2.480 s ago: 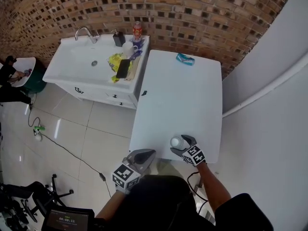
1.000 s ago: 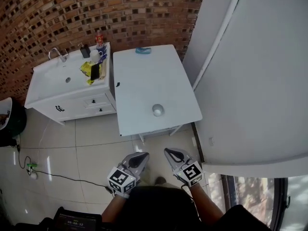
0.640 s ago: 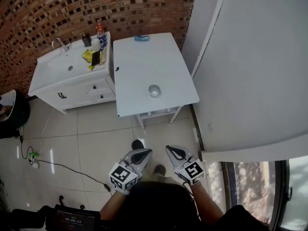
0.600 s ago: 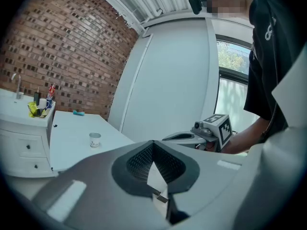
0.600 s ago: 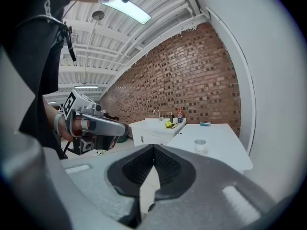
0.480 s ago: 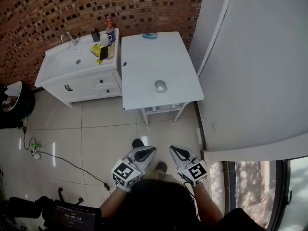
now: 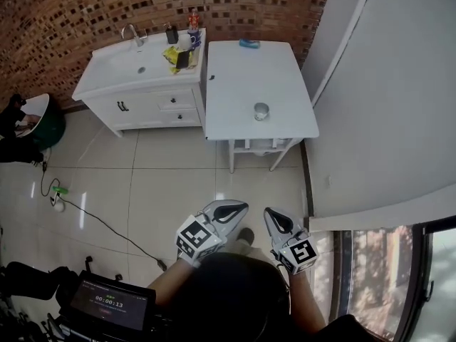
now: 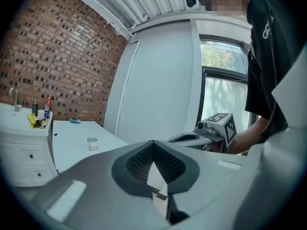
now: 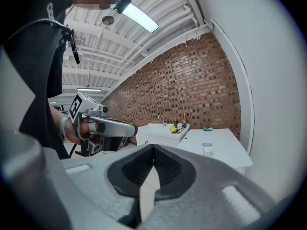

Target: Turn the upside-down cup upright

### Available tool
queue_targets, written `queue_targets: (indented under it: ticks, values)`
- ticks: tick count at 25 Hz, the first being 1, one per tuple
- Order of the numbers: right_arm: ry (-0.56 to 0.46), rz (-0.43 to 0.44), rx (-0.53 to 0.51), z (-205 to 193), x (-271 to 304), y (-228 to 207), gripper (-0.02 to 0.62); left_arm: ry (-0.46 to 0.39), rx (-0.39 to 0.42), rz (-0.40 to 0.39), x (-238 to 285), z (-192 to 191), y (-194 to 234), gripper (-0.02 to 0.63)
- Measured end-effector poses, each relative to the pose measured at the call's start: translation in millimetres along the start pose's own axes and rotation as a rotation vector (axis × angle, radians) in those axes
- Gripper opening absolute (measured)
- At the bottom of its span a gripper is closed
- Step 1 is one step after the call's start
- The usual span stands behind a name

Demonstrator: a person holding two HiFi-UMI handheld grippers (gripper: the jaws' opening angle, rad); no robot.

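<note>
On the white table [image 7: 242, 77] the cup [image 7: 261, 111] stands upright.

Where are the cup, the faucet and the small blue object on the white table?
cup [image 7: 261, 111], head view, the point lies on its middle.
faucet [image 7: 131, 32], head view, on its curved spout.
small blue object [image 7: 249, 43], head view, on its middle.

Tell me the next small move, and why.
Probably just stop here: the cup seems to stand mouth-up on the white table, while the left gripper and right gripper are shut, empty and well back from it.
</note>
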State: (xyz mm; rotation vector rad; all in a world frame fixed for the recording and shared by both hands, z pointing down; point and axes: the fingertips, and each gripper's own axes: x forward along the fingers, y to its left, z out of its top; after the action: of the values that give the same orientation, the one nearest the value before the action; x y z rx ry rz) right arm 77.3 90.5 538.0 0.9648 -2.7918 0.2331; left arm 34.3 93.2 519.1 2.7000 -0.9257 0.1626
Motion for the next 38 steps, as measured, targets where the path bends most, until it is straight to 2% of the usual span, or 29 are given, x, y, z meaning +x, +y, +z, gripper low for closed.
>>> queue_targets:
  ticks: [6,9,12,16,26,34,38]
  values:
    - [0.039,-0.044,0.022,2,-4,63,-0.008,-0.014,-0.035,-0.016,-68,-15,-20,0.014]
    - [0.030,-0.012,0.007,-3,-10,102,-0.008,-0.011,-0.065,-0.025,-96,-31,-32,0.014]
    - [0.052,-0.004,0.002,-18,-22,134,-0.008,0.003,-0.084,-0.061,-110,-52,-52,0.014]
    - [0.061,-0.014,0.016,-27,-37,153,-0.008,0.010,-0.087,-0.085,-120,-61,-73,0.014]
    - [0.015,-0.015,0.024,-27,-76,136,-0.008,0.017,-0.086,-0.046,-110,-66,-108,0.014]
    - [-0.003,-0.019,0.051,-30,-130,91,-0.008,0.043,-0.086,-0.036,-59,-64,-151,0.015]
    - [0.035,-0.055,0.059,-39,-155,61,-0.008,0.040,-0.089,-0.044,-33,-61,-171,0.015]
